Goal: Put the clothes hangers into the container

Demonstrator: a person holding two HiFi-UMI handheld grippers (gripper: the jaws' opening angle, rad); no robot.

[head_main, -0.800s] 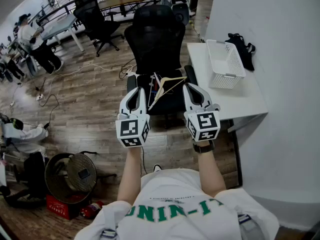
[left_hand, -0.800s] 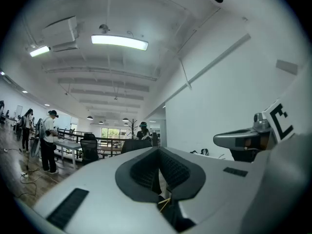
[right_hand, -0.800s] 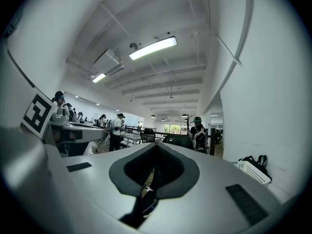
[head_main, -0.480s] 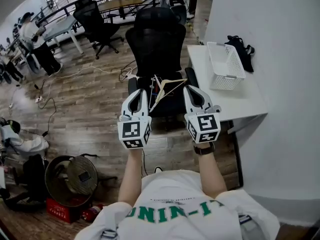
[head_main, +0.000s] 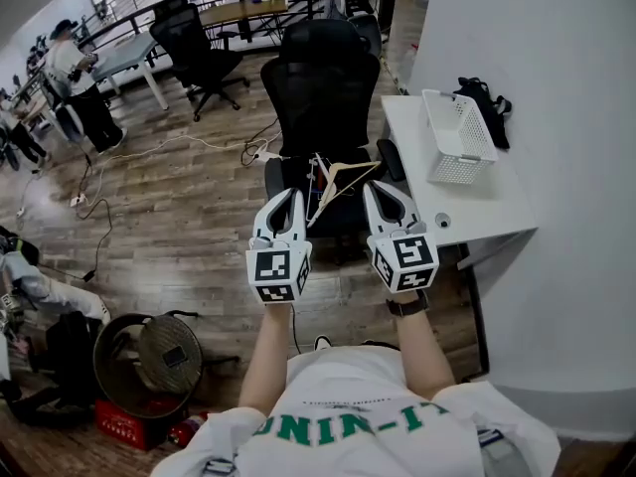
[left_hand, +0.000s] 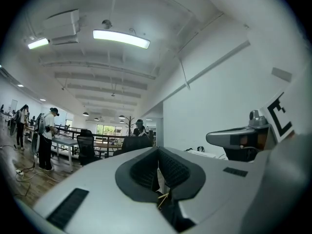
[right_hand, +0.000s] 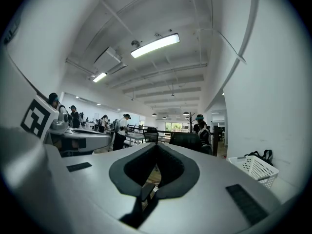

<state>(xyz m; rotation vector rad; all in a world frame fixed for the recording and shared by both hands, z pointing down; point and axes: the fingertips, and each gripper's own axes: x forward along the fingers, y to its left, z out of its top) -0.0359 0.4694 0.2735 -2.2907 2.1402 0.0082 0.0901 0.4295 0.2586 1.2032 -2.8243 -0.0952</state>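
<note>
Wooden clothes hangers point(head_main: 339, 178) lie in a small pile on the seat of a black office chair point(head_main: 328, 78). Both grippers are held up side by side in front of the chair, just short of the hangers. The left gripper point(head_main: 291, 196) has its jaws together with nothing between them, as the left gripper view also shows point(left_hand: 157, 151). Beside it, the right gripper point(head_main: 374, 189) is shut and empty too point(right_hand: 157, 148). The container is a white mesh basket point(head_main: 458, 138) on the white table point(head_main: 485, 205) at the right, also seen in the right gripper view point(right_hand: 254, 168).
A black bag point(head_main: 490, 101) lies behind the basket against the white wall. A small round object point(head_main: 442, 221) sits near the table's front edge. Cables run over the wooden floor to the left. A fan and a red box point(head_main: 149, 351) stand at lower left. People stand at desks far left.
Both grippers stay shut and side by side. The head view has shifted, so the chair, table and grippers sit slightly further right and lower in the picture.
</note>
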